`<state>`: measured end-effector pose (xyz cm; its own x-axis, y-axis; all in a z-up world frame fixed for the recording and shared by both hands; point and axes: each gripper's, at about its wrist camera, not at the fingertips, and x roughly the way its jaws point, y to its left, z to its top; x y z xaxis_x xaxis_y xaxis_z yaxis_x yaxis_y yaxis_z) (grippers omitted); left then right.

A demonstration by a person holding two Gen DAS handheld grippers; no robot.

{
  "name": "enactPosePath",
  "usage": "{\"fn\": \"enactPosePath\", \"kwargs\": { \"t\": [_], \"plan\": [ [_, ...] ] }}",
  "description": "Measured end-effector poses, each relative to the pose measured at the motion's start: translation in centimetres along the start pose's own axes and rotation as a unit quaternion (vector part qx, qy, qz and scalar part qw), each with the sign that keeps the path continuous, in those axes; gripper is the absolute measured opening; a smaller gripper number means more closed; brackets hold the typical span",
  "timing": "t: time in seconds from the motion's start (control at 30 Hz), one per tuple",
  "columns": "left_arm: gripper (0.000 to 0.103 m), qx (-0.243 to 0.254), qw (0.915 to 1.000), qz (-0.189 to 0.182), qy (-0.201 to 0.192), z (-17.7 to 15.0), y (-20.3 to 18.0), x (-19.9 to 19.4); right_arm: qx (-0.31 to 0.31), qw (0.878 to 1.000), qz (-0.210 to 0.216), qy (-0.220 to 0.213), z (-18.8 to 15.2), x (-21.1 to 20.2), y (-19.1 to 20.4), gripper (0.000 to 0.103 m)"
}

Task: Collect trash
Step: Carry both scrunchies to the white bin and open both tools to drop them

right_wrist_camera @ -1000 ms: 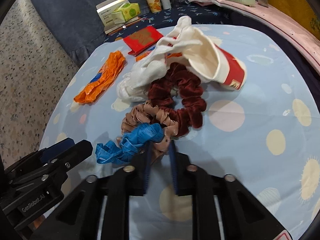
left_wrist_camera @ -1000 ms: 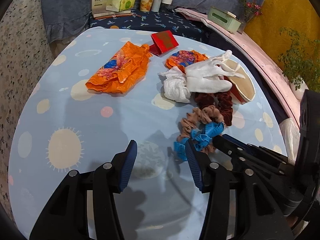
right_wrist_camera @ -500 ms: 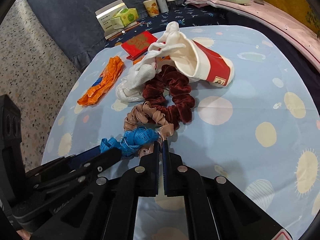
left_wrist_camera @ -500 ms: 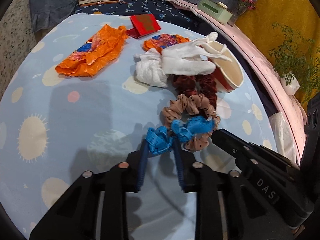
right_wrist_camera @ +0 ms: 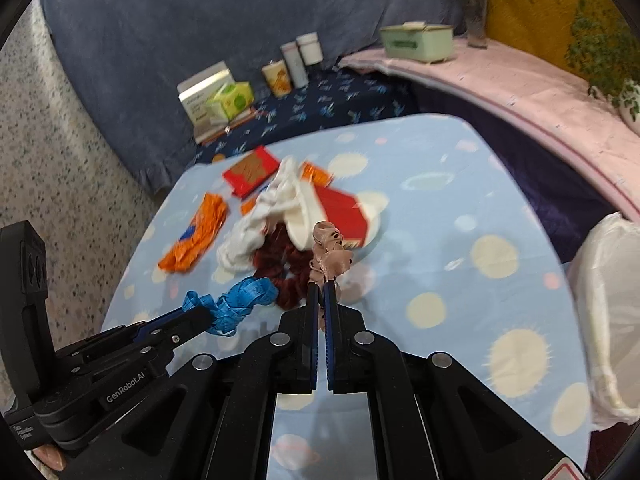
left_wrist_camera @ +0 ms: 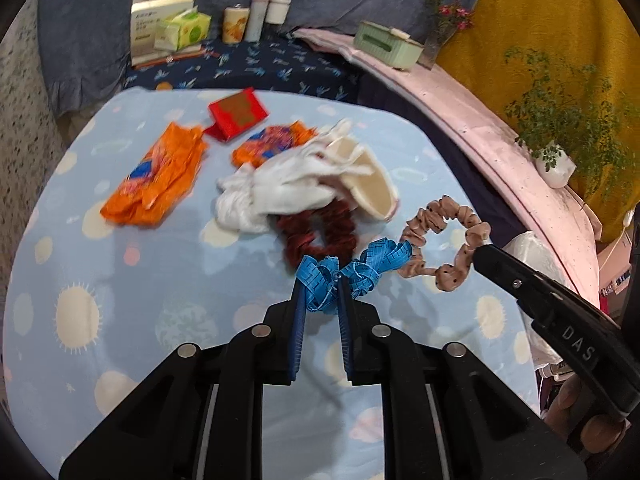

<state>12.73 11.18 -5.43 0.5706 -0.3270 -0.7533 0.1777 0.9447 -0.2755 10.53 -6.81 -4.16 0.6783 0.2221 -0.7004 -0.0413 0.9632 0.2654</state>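
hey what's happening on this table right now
A person is clearing clutter with two handheld grippers. The left gripper is shut on a crumpled blue measuring tape; the right gripper is shut on a tan dotted scrunchie. A maroon scrunchie, white cloth, paper cup and orange wrappers lie on the tablecloth.

Home living room: draped sofa, tissue box, potted plant.

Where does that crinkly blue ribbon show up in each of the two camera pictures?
Left wrist view: the blue ribbon sits at centre, pinched by the left gripper.
Right wrist view: the same ribbon is at lower left, sticking out of the left gripper, which enters from the side.
Shared landmark: the dark red scrunchie lies on the table just beyond the ribbon.
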Motion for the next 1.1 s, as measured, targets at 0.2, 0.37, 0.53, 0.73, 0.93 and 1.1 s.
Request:
{"fn": "enactPosePath", "kwargs": {
  "t": [0.2, 0.37, 0.53, 0.73, 0.93, 1.1],
  "plan": [
    [0.015, 0.038, 0.9987, -0.021, -0.026, 2.1, -5.2, -1.3, 0.019, 0.998, -0.026, -0.052, 1.9, -5.1, -3.4, 0.003],
    [0.015, 0.081, 0.9948, -0.043, -0.043, 3.2, -10.8, -2.0, 0.034, 0.994, -0.057, -0.089, 2.8, -9.2, -6.7, 0.003],
    [0.015, 0.125, 0.9885, -0.068, -0.051, 3.6, -16.6, -2.1, 0.058, 0.987, -0.091, -0.119, 3.2, -12.9, -10.6, 0.003],
    [0.015, 0.172, 0.9793, -0.094, -0.05, 3.0, -23.0, -1.5, 0.086, 0.979, -0.129, -0.135, 2.6, -15.6, -14.9, 0.003],
    [0.015, 0.208, 0.9707, -0.115, -0.038, 2.2, -28.3, -0.1, 0.109, 0.972, -0.155, -0.138, 1.5, -17.2, -18.5, 0.003],
    [0.015, 0.237, 0.963, -0.126, -0.026, 1.2, -31.9, 1.0, 0.135, 0.967, -0.166, -0.136, 0.5, -17.7, -21.3, 0.003]
  ]
}}
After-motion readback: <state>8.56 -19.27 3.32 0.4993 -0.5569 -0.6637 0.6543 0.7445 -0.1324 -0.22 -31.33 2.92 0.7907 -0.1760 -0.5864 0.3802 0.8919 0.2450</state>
